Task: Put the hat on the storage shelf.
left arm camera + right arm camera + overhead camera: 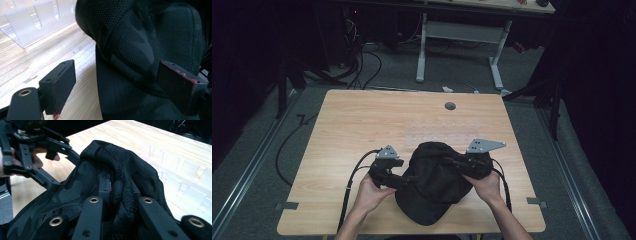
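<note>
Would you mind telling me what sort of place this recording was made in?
Probably a lab or workshop: a wooden table stands on grey carpet, loose cables trail across the floor, and a white-legged desk stands behind, with dark surroundings.

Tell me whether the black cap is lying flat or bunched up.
Bunched up. The black cap rises in a crumpled hump on the table, and the right gripper pinches a fold of its mesh.

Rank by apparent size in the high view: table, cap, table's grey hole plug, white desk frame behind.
1. table
2. white desk frame, though it stands farther back, so its true size is unsure
3. cap
4. hole plug
</note>
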Action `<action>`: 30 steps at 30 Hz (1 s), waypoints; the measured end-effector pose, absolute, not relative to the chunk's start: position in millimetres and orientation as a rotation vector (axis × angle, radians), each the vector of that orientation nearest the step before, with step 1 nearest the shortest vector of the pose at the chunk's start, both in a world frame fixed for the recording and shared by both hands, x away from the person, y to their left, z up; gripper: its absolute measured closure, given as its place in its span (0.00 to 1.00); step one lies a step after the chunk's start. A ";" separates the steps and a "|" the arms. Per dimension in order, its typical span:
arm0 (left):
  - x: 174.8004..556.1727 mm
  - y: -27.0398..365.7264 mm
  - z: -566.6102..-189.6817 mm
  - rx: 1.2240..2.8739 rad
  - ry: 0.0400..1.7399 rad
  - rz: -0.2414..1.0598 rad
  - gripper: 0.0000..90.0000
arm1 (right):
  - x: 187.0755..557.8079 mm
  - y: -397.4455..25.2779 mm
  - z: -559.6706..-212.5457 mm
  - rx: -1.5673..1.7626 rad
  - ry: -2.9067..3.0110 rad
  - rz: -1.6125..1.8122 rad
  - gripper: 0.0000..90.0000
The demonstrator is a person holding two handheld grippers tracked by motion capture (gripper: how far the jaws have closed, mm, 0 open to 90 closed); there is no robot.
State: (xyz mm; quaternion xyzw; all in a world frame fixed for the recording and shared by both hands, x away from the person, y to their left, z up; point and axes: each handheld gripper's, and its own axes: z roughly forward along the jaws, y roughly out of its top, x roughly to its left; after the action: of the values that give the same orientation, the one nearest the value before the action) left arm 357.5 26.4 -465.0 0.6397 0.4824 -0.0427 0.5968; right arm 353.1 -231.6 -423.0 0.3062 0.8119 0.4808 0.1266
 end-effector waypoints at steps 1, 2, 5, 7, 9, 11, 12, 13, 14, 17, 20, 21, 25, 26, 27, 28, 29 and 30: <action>358.0 25.3 -465.0 1.482 1.122 -0.102 0.17 | 353.0 -231.2 -422.6 0.884 2.364 1.403 0.90; 358.2 24.9 -465.0 1.483 1.122 -0.099 0.17 | 352.8 -230.6 -422.1 0.874 2.362 1.407 0.90; 359.0 22.8 -464.5 1.505 1.117 -0.094 0.17 | 353.3 -230.3 -420.9 0.849 2.364 1.413 0.90; 359.6 21.3 -464.0 1.508 1.117 -0.109 0.17 | 354.0 -230.4 -419.5 0.834 2.364 1.428 0.90; 360.5 20.2 -463.5 1.511 1.115 -0.126 0.17 | 354.6 -230.3 -417.6 0.814 2.363 1.448 0.90; 361.0 18.8 -463.1 1.513 1.112 -0.144 0.17 | 355.3 -230.1 -415.6 0.791 2.364 1.460 0.90; 361.3 18.3 -462.8 1.510 1.111 -0.160 0.17 | 355.8 -229.9 -414.7 0.779 2.362 1.473 0.90; 361.4 17.8 -462.5 1.506 1.114 -0.172 0.17 | 356.7 -229.8 -414.1 0.768 2.362 1.492 0.90; 361.4 17.1 -462.2 1.504 1.115 -0.184 0.17 | 357.3 -229.7 -413.8 0.764 2.364 1.501 0.90; 360.8 15.8 -461.5 1.514 1.110 -0.202 0.18 | 359.9 -228.7 -413.0 0.741 2.366 1.536 0.90; 359.6 15.3 -459.3 1.528 1.100 -0.216 0.24 | 361.4 -227.2 -410.7 0.713 2.363 1.557 0.90; 358.8 15.3 -458.1 1.531 1.094 -0.219 0.28 | 361.7 -226.5 -409.7 0.703 2.362 1.557 0.90; 356.7 15.5 -455.8 1.562 1.088 -0.206 0.33 | 364.4 -224.2 -405.5 0.677 2.359 1.565 0.89; 356.3 16.6 -455.4 1.569 1.084 -0.208 0.35 | 365.4 -224.3 -404.5 0.672 2.359 1.562 0.89; 356.3 17.3 -455.3 1.572 1.082 -0.211 0.39 | 365.9 -224.3 -403.8 0.670 2.356 1.565 0.89; 356.0 17.7 -455.0 1.569 1.080 -0.215 0.41 | 366.4 -224.5 -403.4 0.662 2.353 1.567 0.89; 356.0 18.2 -454.7 1.569 1.078 -0.218 0.43 | 366.7 -224.5 -403.1 0.655 2.349 1.566 0.89; 355.9 18.7 -454.3 1.569 1.077 -0.224 0.44 | 366.7 -224.4 -402.9 0.655 2.346 1.564 0.89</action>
State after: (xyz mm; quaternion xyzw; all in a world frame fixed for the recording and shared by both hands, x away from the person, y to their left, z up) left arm 355.9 18.7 -454.3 0.6697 0.4599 -0.0955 0.5752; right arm 366.7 -224.4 -402.9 0.2245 0.8043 0.5362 0.1232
